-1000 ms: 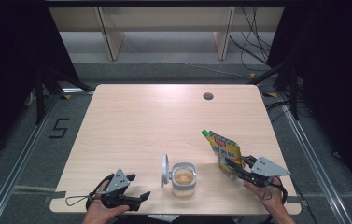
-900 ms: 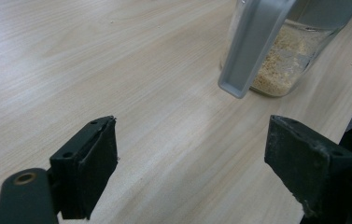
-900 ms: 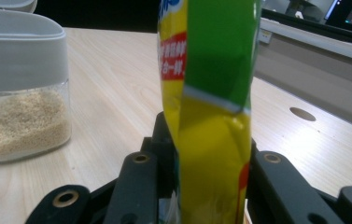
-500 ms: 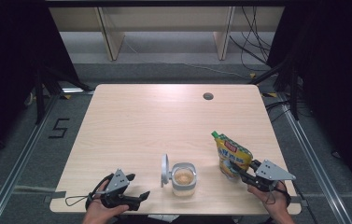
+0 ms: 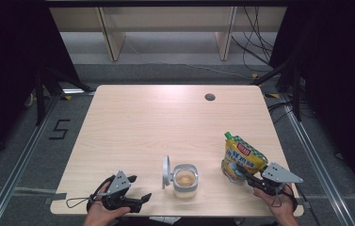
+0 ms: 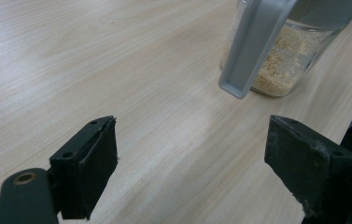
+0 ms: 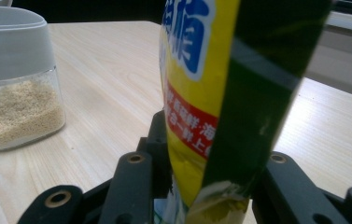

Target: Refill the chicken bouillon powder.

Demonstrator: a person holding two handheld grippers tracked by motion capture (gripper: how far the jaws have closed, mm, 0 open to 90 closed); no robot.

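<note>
Two hand-held grippers are mine: the right hand-held gripper, jaws just easing apart around the upright yellow refill pouch at lower right, leaves pouring into the open seasoning jar undone, while the left hand-held gripper idles wide on the counter.

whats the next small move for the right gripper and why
Probably let go fully and draw back: the right gripper, jaws just opening, brackets the yellow pouch standing on the table beside the open jar.
</note>
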